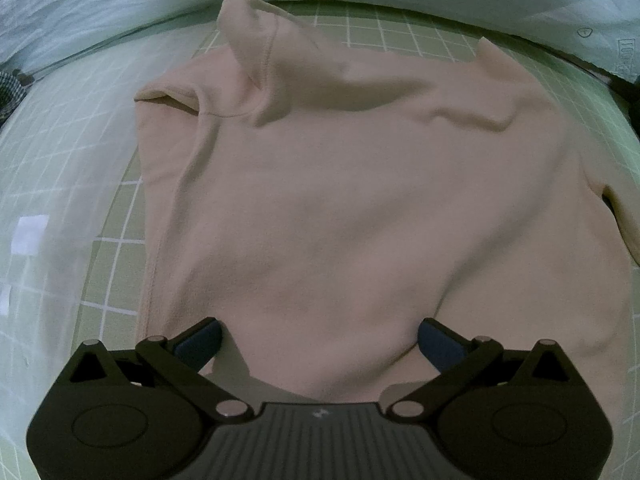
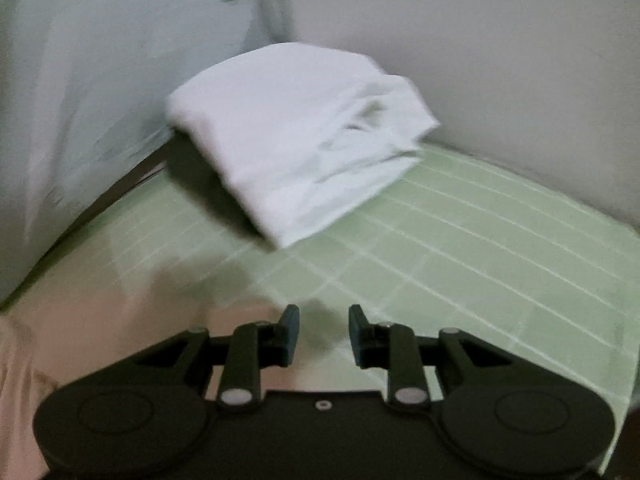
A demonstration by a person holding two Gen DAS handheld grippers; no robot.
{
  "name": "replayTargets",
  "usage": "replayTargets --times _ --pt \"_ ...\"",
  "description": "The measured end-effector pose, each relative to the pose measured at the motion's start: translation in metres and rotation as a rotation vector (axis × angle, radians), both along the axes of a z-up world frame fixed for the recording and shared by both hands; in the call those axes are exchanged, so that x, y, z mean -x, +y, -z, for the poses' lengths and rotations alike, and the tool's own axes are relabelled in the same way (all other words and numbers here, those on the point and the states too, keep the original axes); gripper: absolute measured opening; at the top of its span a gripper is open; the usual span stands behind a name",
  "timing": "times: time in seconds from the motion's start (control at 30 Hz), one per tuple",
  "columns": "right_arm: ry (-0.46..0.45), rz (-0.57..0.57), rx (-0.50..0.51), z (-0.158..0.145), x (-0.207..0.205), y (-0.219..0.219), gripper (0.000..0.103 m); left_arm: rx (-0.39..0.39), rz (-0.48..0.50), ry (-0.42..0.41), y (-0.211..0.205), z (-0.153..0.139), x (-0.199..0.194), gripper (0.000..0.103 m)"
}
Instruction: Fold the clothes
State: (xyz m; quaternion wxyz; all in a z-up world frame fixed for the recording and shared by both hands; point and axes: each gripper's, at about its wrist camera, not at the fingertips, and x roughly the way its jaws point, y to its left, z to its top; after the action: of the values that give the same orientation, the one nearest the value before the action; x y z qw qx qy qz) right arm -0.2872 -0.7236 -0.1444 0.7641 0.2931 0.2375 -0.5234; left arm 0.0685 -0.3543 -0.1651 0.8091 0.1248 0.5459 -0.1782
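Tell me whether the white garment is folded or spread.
Folded: the white cloth garment sits as a compact layered stack on the green grid mat.

Green grid mat (image 1: 120, 248): pink top (image 1: 340, 200), folded white cloth (image 2: 296, 152).

Pale pink sweater (image 1: 360, 200), white folded cloth (image 2: 296, 136), green white-gridded mat (image 2: 460, 248)

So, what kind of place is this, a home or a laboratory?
Probably a home folding station: a green grid-lined cutting mat covers the table, a pale pink fleece sweater lies spread on it, and a folded white garment sits aside by a plain wall.
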Motion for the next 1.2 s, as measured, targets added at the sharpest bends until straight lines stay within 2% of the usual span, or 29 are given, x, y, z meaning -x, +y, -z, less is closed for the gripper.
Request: replayTargets --times 0.1,0.23,0.37,0.47,0.73,0.83,0.9,1.03,1.2 --pt "0.023 0.008 -0.037 0.009 0.007 -0.006 0.028 -0.003 0.000 -0.001 -0.001 0.000 0.000 0.103" --pt "0.027 -0.052 -0.048 0.014 -0.001 -0.002 0.029 -0.005 0.002 0.001 -0.001 0.000 0.000 0.103" --pt "0.016 -0.140 -0.036 0.014 -0.018 0.007 0.039 -0.005 0.002 0.000 -0.001 0.000 0.000 0.103" --pt "0.046 -0.207 -0.028 0.016 -0.034 0.013 0.039 -0.004 0.002 -0.002 0.000 0.000 0.000 0.103" --pt "0.007 -0.313 -0.056 0.016 -0.049 0.023 0.039 -0.003 0.001 -0.006 0.001 0.000 0.001 0.103" --pt "0.035 -0.318 -0.025 0.013 -0.051 0.030 0.027 -0.004 -0.001 -0.006 0.000 0.001 0.001 0.103" --pt "0.048 -0.306 0.007 0.009 -0.049 0.032 0.012 -0.004 -0.003 -0.006 -0.001 0.001 0.001 0.103" --pt "0.082 -0.213 0.102 -0.005 -0.035 0.028 0.008 -0.004 -0.002 -0.007 0.000 0.001 0.002 0.103" --pt "0.192 -0.045 0.155 -0.008 -0.007 0.002 0.002 -0.004 -0.004 -0.009 0.000 0.001 0.002 0.103"
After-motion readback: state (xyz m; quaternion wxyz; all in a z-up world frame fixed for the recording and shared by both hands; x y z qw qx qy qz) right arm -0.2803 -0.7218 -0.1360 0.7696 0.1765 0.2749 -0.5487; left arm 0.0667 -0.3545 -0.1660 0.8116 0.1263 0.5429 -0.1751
